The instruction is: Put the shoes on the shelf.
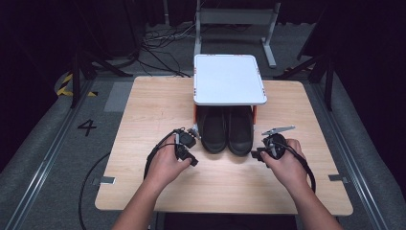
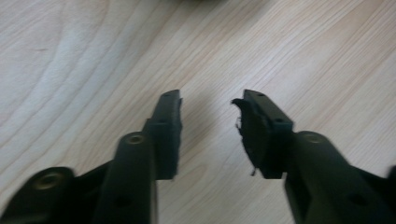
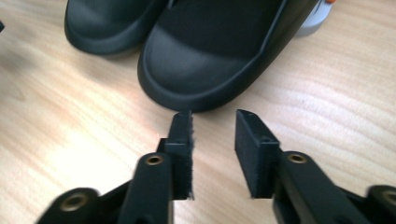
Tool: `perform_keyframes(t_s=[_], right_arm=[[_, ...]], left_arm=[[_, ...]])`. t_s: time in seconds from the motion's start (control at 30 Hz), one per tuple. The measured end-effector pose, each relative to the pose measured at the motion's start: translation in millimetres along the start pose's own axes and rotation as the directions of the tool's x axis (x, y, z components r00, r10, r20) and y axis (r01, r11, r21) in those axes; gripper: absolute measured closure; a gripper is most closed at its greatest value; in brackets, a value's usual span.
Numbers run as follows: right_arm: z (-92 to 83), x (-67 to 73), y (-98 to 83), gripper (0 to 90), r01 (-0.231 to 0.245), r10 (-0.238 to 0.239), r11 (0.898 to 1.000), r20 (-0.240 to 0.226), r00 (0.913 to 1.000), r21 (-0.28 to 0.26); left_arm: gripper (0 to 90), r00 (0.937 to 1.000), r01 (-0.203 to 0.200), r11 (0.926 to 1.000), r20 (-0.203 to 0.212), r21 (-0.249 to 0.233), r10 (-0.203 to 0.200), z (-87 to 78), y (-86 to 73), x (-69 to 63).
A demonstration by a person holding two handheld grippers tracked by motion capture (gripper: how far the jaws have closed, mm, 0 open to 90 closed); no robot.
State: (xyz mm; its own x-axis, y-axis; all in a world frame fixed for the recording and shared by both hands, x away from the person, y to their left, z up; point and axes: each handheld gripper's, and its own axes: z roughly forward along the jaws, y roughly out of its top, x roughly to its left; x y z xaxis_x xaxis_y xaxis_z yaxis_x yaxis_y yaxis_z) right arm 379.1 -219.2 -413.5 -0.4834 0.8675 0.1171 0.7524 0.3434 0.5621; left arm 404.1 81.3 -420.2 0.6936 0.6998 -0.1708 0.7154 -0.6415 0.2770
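A: High view — pair of black shoes sitting side by side on the table (image 1: 143,110), toes toward the person, heels tucked under the white shelf (image 1: 230,79) of a small rack. Left shoe (image 1: 213,130) and right shoe (image 1: 240,130) are touching or nearly so. Judging the placing as done or close to it: both are lying straight and level beneath the shelf.

B: Anything being held?

A: Nothing. Left gripper (image 1: 186,146) is hovering just beside the left shoe's toe, right gripper (image 1: 266,148) just beside the right shoe's toe. Neither is touching a shoe, as far as I'm reading it.

B: Fingers?

A: Left gripper view — left gripper (image 2: 208,123) is showing its fingers (image 2: 169,135) partly spread, bare table wood in the gap. Right gripper view — right gripper (image 3: 212,135) is likewise standing partly spread with nothing between, pointing at the rounded toe of the right shoe (image 3: 210,65), the left shoe (image 3: 109,23) lying behind it.

B: Hands?

A: Both forearms are coming in from the near edge, the left hand (image 1: 165,165) and right hand (image 1: 285,165) wrapping the gripper bodies, low over the table, angled inward toward the shoes. What's left, I'm guessing: a last nudge to square the pair, or drawing clear.
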Motion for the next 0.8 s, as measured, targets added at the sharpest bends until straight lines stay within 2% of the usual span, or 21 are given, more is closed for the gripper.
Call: perform_keyframes(t_s=[0.07, 0.17, 0.33, 0.57, 0.6, 0.67, 0.7, 0.77, 0.8], right_arm=[[0.5, 0.5, -0.3, 72.9, 0.008, -0.008, 1.000, -0.003, 1.0000, 0.011], [4.5, 3.3, -1.0, 79.2, 0.020, -0.019, 0.999, -0.018, 0.9997, 0.041], [17.5, 11.9, 1.1, 86.9, 0.034, -0.028, 0.994, -0.052, 0.9983, 0.106], [33.0, 20.0, 7.1, 87.9, 0.044, -0.034, 0.988, -0.066, 0.9972, 0.148], [34.5, 21.3, 7.8, 87.7, 0.044, -0.035, 0.989, -0.067, 0.9972, 0.143], [37.3, 22.1, 10.4, 87.7, 0.048, -0.038, 0.987, -0.070, 0.9968, 0.151], [38.5, 21.9, 11.7, 87.7, 0.044, -0.033, 0.987, -0.074, 0.9967, 0.156], [40.8, 20.3, 14.1, 87.7, 0.036, -0.024, 0.987, -0.077, 0.9967, 0.157], [41.6, 18.8, 15.4, 87.7, 0.031, -0.019, 0.988, -0.075, 0.9970, 0.153]], left_arm=[[67.1, 1.0000, -0.002, 1.0000, 0.004, 0.001, 0.002, 2.1, 2.0, -1.1], [69.7, 0.9998, -0.003, 1.0000, 0.019, 0.002, 0.003, 7.5, 9.8, -4.8], [75.3, 0.9988, -0.030, 0.9994, 0.038, 0.015, 0.029, 19.3, 26.0, -19.4], [77.9, 0.9984, -0.022, 0.9992, 0.053, 0.033, 0.020, 34.9, 36.9, -25.2], [77.8, 0.9984, -0.022, 0.9995, 0.053, 0.024, 0.021, 37.6, 38.5, -25.9], [78.0, 0.9987, -0.022, 0.9995, 0.046, 0.024, 0.021, 39.3, 41.2, -26.0], [78.2, 0.9992, -0.012, 0.9999, 0.039, 0.009, 0.012, 40.7, 42.8, -25.7], [78.9, 0.9999, 0.010, 0.9999, -0.002, 0.006, -0.010, 42.3, 46.1, -25.0], [79.3, 0.9997, 0.023, 0.9997, -0.010, -0.002, -0.023, 42.6, 48.2, -23.5]])
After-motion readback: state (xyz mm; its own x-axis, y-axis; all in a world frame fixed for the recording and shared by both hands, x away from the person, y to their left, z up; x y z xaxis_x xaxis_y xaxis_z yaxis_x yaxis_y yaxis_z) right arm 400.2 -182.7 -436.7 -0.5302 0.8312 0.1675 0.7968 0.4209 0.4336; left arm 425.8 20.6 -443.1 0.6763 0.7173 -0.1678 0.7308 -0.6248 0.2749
